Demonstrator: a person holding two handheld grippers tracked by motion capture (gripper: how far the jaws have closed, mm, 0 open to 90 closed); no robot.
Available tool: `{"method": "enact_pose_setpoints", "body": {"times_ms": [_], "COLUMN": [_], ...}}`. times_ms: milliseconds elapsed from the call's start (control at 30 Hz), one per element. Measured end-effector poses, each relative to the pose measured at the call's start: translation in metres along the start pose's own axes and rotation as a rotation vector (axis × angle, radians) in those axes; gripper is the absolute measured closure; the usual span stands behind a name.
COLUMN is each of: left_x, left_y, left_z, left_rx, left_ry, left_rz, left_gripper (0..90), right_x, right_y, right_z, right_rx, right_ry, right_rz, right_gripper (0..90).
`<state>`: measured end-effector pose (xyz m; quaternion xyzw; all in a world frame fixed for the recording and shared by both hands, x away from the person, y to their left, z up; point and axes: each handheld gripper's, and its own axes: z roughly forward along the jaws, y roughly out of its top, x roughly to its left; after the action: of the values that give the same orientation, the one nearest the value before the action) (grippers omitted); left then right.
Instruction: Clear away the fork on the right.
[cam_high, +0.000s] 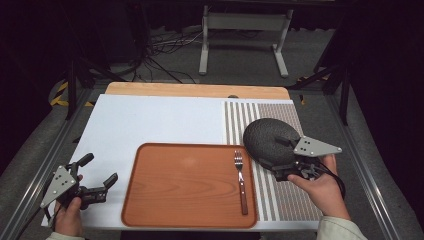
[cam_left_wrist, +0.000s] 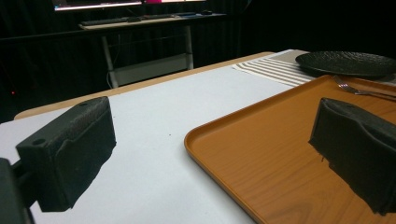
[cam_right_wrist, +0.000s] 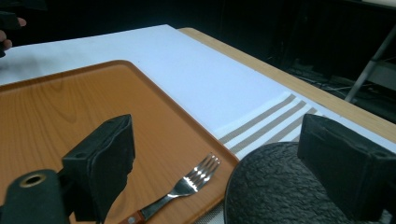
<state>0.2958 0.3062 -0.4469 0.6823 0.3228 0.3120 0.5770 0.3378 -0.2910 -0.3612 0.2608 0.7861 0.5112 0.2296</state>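
Black plate (cam_high: 270, 140) lies at the spread, empty right gripper (cam_high: 285, 167)'s eleven o'clock, touching; left gripper (cam_high: 97, 177), also spread, far off.

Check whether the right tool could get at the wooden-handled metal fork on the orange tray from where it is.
Probably yes. The right tool is open beside the dark textured plate, and the wooden-handled metal fork lies unobstructed along the orange tray's near-right edge.
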Motion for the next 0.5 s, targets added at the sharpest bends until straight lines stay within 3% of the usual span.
{"method": "enact_pose_setpoints", "body": {"times_ms": [333, 500], "left_x": [0.0, 0.0], "left_y": [0.0, 0.0], "left_z": [0.0, 0.0], "left_rx": [0.0, -0.002], "left_ry": [0.002, 0.001], "left_rz": [-0.003, -0.003], "left_gripper": [0.9, 0.9], "right_x": [-0.006, -0.009], "right_y": [-0.023, -0.039], "right_z": [-0.016, -0.018], "right_rx": [-0.053, -0.053], "right_ry": [-0.028, -0.054], "right_rz": [0.026, 0.037], "right_gripper": [11.8, 11.7]}}
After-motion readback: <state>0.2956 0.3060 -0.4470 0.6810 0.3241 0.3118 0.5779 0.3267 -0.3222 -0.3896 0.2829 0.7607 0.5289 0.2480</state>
